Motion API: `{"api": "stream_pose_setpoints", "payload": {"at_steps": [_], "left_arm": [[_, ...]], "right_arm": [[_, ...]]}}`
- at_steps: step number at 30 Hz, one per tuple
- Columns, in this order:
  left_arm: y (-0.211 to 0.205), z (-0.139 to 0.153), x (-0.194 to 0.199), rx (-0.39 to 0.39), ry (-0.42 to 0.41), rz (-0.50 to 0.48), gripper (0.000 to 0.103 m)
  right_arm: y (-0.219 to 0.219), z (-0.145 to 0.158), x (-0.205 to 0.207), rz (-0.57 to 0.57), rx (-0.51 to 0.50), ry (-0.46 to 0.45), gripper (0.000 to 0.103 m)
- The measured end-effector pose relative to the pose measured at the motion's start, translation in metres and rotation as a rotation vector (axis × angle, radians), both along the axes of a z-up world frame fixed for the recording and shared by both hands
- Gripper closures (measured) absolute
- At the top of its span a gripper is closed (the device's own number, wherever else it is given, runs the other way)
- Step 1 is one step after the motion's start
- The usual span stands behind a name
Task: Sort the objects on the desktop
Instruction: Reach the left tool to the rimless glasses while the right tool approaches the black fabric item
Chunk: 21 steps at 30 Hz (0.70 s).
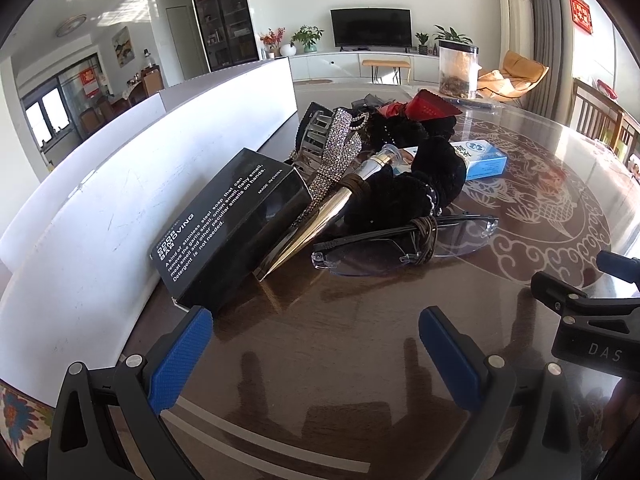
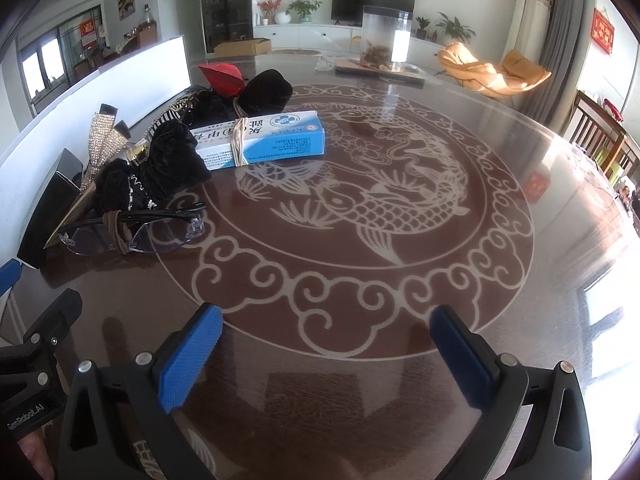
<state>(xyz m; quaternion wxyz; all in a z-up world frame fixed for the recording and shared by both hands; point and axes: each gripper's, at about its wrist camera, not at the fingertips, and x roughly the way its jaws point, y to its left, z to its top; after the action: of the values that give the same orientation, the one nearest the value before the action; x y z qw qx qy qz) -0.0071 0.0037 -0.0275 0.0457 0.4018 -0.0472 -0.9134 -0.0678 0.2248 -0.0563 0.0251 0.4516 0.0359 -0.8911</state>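
A pile of objects lies on the dark glass table (image 1: pixel 340 332). In the left wrist view I see a black box (image 1: pixel 228 224), a silver cone-shaped bottle (image 1: pixel 320 216), rimless glasses (image 1: pixel 404 246) with a brown band around them, black scrunchies (image 1: pixel 404 192), a rhinestone hair clip (image 1: pixel 340 152), a blue-white medicine box (image 1: pixel 480 160) and a red packet (image 1: pixel 430 106). My left gripper (image 1: pixel 316 344) is open and empty, just short of the black box. My right gripper (image 2: pixel 326 344) is open and empty over the fish pattern; the glasses (image 2: pixel 132 232) and medicine box (image 2: pixel 264 144) lie ahead to its left.
A white board (image 1: pixel 100 216) stands along the table's left side. A clear jar (image 2: pixel 386 40) stands on a tray at the far edge. Wooden chairs (image 2: pixel 600 136) stand at the right. The right gripper's body (image 1: pixel 592 320) shows in the left wrist view.
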Motion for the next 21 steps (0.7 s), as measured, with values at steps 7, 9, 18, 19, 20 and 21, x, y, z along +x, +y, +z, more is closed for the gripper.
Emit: {"api": "stream_pose_setpoints", "payload": {"at_steps": [7,9,18,19,20,21], "left_arm": [[0.0027,-0.0026,-0.0008,-0.012,-0.019,0.000,0.000],[0.0028,-0.0032,-0.0009,-0.013,-0.021,-0.002,0.000],[0.0031,-0.0048,-0.0026,-0.011,-0.028,-0.003,0.000],[0.0024,-0.0046,-0.0022,-0.011,-0.023,-0.002,0.000],[0.0025,-0.0031,-0.0014,-0.016,-0.014,0.002,0.000],[0.0028,-0.0006,0.0003,-0.026,0.002,0.009,0.000]], "right_arm": [[0.0026,-0.0021,-0.0021,0.000,-0.023,-0.009,0.000],[0.0025,-0.0021,-0.0018,-0.001,-0.022,-0.009,0.000],[0.0026,-0.0021,-0.0016,0.000,-0.023,-0.009,0.000],[0.0026,-0.0021,-0.0016,0.000,-0.023,-0.009,0.000],[0.0026,-0.0021,-0.0016,0.000,-0.023,-0.009,0.000],[0.0025,-0.0021,-0.0019,0.000,-0.023,-0.009,0.000]]}}
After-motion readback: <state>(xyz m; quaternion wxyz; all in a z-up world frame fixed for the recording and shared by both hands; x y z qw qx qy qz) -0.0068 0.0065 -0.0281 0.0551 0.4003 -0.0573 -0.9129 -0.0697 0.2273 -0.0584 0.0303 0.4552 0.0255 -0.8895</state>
